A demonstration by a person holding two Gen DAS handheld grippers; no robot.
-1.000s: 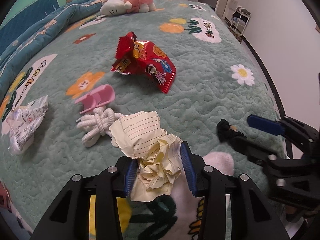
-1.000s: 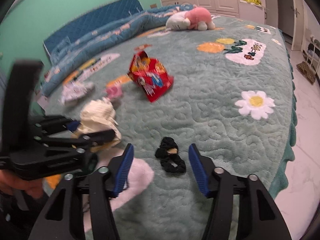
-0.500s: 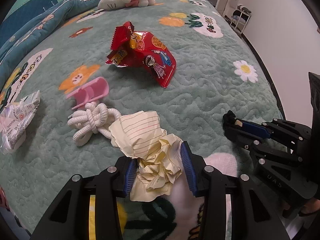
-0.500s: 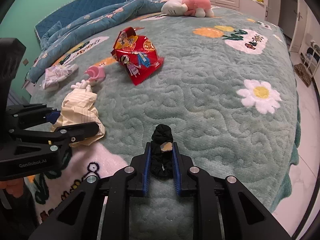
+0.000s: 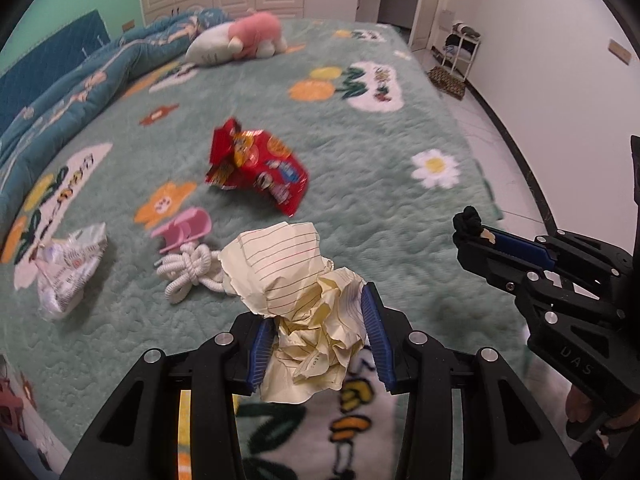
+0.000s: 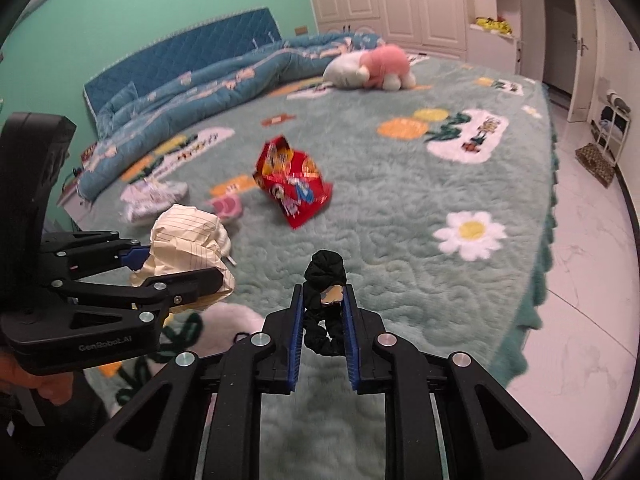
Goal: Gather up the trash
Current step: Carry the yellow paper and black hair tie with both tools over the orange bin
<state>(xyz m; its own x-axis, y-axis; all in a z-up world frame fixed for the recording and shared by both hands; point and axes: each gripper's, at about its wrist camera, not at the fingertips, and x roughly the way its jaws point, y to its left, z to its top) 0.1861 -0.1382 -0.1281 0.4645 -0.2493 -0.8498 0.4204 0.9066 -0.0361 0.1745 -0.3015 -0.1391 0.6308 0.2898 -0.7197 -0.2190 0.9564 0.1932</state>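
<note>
A bedroom with a mint-green wall, and a teal quilted bedspread (image 5: 380, 152) patterned with flowers is filling both views; the litter is lying scattered across it. The crumpled lined paper (image 5: 296, 276) is sitting pinched between the pads of the left gripper (image 5: 318, 340), jaws pressing in on the wad, and it is hanging clear of the bedspread; in the right wrist view that same wad (image 6: 188, 240) is showing just left of the right gripper (image 6: 322, 332). The right gripper is clamping a black scrunchie (image 6: 325, 280), a small gold tag on it, lifted off the bed; whether that counts as trash I am not able to say.

So two pieces are in hand, none is binned, and no bin is showing in either view; I am judging the job well short of halfway. Waiting farther out: the red snack bag (image 5: 256, 168) lying mid-bed well beyond the paper; the crinkled silver wrapper (image 5: 68, 264) off to the left; a pink hair clip (image 5: 184, 228) and a white coiled cord (image 5: 188, 268) lying together just beside the paper; a pink and white plush toy (image 5: 236, 40) resting near the far end.
</note>
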